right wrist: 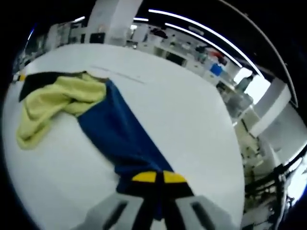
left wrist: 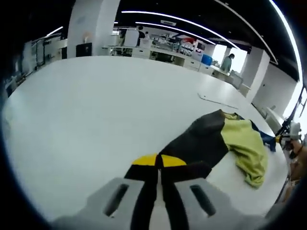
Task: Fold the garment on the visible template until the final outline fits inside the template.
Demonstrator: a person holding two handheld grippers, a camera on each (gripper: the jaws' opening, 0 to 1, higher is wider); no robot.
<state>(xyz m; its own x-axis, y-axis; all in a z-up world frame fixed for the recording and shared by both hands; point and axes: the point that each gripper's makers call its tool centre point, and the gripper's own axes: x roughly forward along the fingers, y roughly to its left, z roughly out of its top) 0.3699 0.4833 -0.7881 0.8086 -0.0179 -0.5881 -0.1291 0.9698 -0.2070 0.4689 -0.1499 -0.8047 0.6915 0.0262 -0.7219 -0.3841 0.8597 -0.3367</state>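
Observation:
A garment lies stretched and bunched on the white table (left wrist: 96,110). It has a black part (left wrist: 201,139), a yellow-green part (left wrist: 247,148) and a blue part (right wrist: 120,129). My left gripper (left wrist: 159,161) is shut on the black end of the cloth. My right gripper (right wrist: 159,177) is shut on the blue end. In the right gripper view the yellow-green part (right wrist: 53,103) is crumpled at the far left, with the black part (right wrist: 36,81) behind it. A thin template outline (left wrist: 218,100) shows on the table beyond the garment, and again as a faint line (right wrist: 120,74).
The table edge (right wrist: 230,158) curves past on the right, with shelves and cables beyond it. Desks, shelving and a standing person (left wrist: 228,62) are far behind the table. A hand and equipment show at the right edge (left wrist: 292,139).

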